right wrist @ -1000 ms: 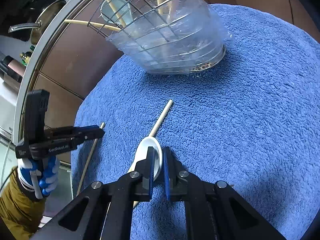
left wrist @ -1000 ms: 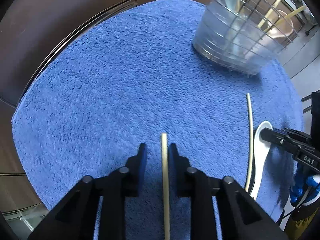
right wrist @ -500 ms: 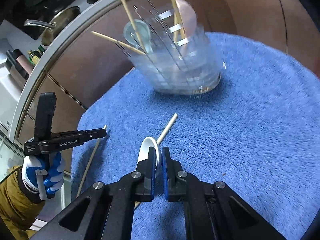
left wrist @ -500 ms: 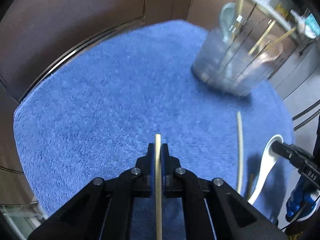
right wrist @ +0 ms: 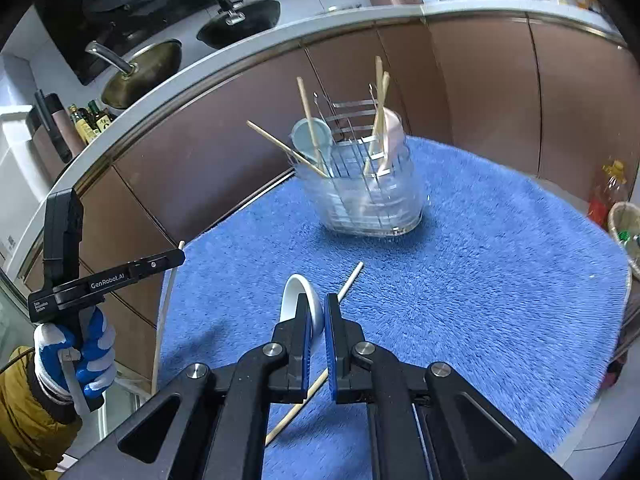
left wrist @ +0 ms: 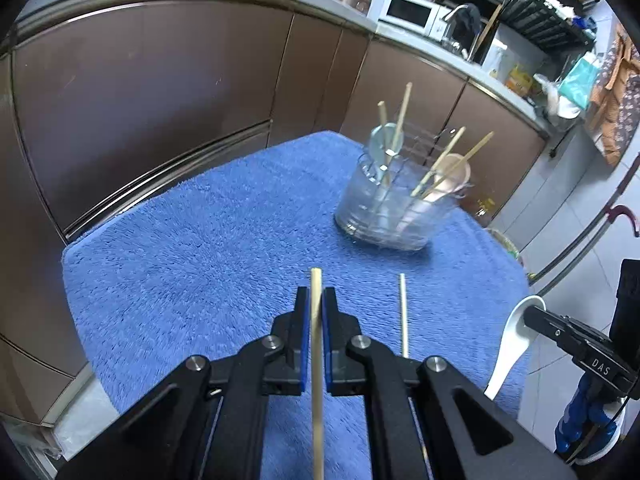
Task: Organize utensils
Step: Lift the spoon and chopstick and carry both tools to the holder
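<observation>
Chopstick [left wrist: 317, 344], pale bamboo and slim, sits pinched between the blue pads of the left gripper [left wrist: 316, 300], jaws narrowed onto it. Its long axis runs straight up the lower middle of the left wrist frame, tip poking just past the fingertips and pointing toward the holder. The right gripper [right wrist: 318, 312] is likewise clamped, on a white ceramic spoon [right wrist: 301, 300]; the bowl rises above the left pad at lower centre of the right wrist frame, and the left wrist view shows the handle hanging down at the right edge. A second chopstick [right wrist: 347, 288] lies on the blue towel [right wrist: 500, 280], slanting from lower left to upper right under that gripper. Farther up, at frame centre, the clear utensil holder [right wrist: 372, 208] stands upright on the towel, chopsticks and spoons leaning out of it.
</observation>
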`<action>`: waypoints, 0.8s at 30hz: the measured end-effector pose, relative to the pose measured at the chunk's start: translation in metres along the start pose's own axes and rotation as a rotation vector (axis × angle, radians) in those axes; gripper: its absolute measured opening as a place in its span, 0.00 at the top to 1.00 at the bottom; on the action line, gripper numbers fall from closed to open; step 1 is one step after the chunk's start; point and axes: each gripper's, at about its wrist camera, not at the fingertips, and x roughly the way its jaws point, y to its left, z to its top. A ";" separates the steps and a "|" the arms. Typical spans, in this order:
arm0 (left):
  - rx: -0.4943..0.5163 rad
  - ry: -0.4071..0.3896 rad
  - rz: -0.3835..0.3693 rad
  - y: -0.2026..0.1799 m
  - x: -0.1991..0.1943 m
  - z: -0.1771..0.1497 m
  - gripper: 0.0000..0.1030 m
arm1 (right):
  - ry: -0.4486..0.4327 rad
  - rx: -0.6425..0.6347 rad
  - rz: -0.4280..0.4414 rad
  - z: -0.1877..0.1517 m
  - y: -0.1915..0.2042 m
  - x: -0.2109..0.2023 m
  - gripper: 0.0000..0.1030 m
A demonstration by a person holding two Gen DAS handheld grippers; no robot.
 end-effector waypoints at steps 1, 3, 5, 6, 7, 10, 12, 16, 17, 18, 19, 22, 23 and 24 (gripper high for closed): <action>-0.001 -0.008 -0.004 -0.005 0.000 -0.002 0.95 | -0.009 -0.005 -0.007 0.000 0.004 -0.005 0.94; -0.007 -0.030 -0.017 -0.008 -0.015 -0.004 0.95 | -0.028 -0.015 -0.020 -0.002 0.012 -0.016 0.94; -0.014 -0.056 -0.033 -0.009 -0.030 -0.004 0.95 | -0.046 -0.019 -0.027 -0.004 0.018 -0.026 0.94; -0.017 -0.069 -0.040 -0.008 -0.037 -0.003 0.95 | -0.057 -0.024 -0.031 -0.005 0.022 -0.033 0.94; -0.019 -0.084 -0.049 -0.008 -0.047 -0.003 0.95 | -0.068 -0.029 -0.036 -0.006 0.026 -0.040 0.94; -0.028 -0.130 -0.072 -0.011 -0.067 -0.005 0.95 | -0.095 -0.044 -0.052 -0.008 0.039 -0.055 0.94; -0.028 -0.159 -0.082 -0.013 -0.081 -0.006 0.95 | -0.113 -0.058 -0.065 -0.010 0.049 -0.064 0.94; -0.020 -0.218 -0.099 -0.019 -0.106 -0.008 0.95 | -0.150 -0.081 -0.088 -0.011 0.064 -0.080 0.94; -0.015 -0.232 -0.099 -0.022 -0.111 -0.009 0.95 | -0.158 -0.087 -0.092 -0.011 0.067 -0.084 0.94; -0.011 -0.242 -0.099 -0.024 -0.114 -0.008 0.95 | -0.168 -0.094 -0.097 -0.010 0.071 -0.086 0.94; -0.008 -0.254 -0.098 -0.026 -0.117 -0.007 0.95 | -0.173 -0.098 -0.103 -0.009 0.074 -0.088 0.94; 0.003 -0.288 -0.093 -0.032 -0.124 0.000 0.95 | -0.193 -0.118 -0.129 -0.002 0.079 -0.089 0.94; 0.007 -0.301 -0.090 -0.034 -0.125 0.005 0.95 | -0.202 -0.126 -0.142 0.003 0.080 -0.089 0.94; 0.010 -0.314 -0.090 -0.036 -0.125 0.011 0.95 | -0.209 -0.132 -0.152 0.005 0.081 -0.089 0.94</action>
